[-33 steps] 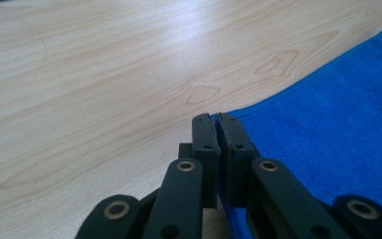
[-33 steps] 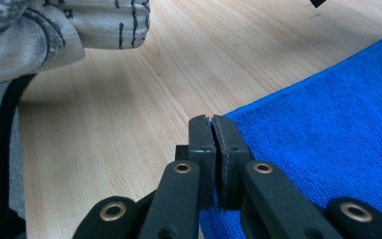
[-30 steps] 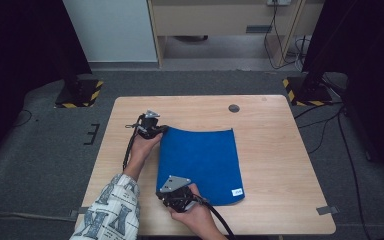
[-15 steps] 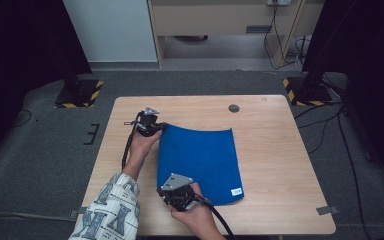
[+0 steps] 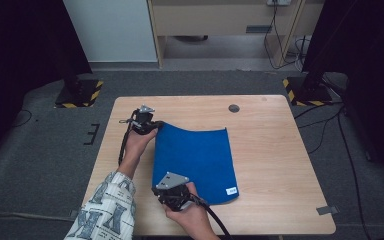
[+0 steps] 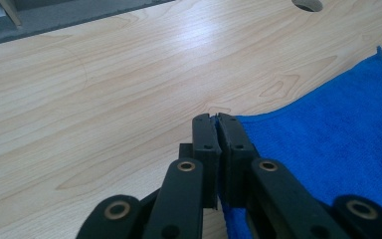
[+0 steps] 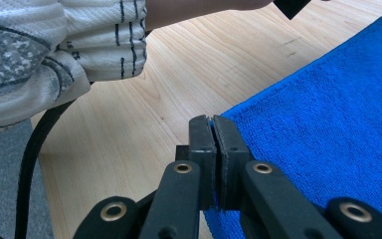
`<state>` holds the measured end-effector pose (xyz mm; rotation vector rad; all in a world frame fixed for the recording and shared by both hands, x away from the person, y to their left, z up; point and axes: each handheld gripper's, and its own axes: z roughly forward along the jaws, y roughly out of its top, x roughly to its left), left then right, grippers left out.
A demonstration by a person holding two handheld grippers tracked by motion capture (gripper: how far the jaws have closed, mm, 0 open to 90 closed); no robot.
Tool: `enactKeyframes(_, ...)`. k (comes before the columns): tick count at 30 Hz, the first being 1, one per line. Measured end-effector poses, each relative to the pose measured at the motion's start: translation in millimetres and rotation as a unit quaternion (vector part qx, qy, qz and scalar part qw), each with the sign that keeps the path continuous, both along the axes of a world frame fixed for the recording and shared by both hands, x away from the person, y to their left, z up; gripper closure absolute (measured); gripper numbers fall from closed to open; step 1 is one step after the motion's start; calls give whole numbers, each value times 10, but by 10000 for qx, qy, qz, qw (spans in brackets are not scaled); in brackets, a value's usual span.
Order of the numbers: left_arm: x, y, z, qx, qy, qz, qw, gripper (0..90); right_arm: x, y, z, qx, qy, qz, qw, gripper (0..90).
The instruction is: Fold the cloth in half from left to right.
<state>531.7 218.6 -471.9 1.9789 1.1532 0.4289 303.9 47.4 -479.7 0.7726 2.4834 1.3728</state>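
A light wooden bench (image 5: 280,165) is standing on grey carpet (image 5: 45,165). A dark round spot (image 5: 234,108), possibly a cable hole, is sitting near the bench's far edge. Beyond the bench, yellow-and-black striped bases (image 5: 78,94) are flanking a wooden cabinet (image 5: 225,20).

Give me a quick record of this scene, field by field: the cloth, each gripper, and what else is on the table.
cloth: blue towel, flat on the wooden table, small white tag at its near right corner
left gripper: shut on the towel's far left corner
right gripper: shut on the towel's near left corner
table extras: round dark hole near the far edge
person: patterned sleeve on the left arm
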Motion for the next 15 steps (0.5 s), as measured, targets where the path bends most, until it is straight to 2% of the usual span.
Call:
enactKeyframes(11, 15, 130, 2, -166, 42, -58, 9998, 871, -15, 131, 56, 67, -105, 2, 9999, 882)
enactKeyframes(15, 20, 162, 29, -121, 63, -62, 9999, 871, -1, 189, 46, 79, -120, -14, 9999, 882)
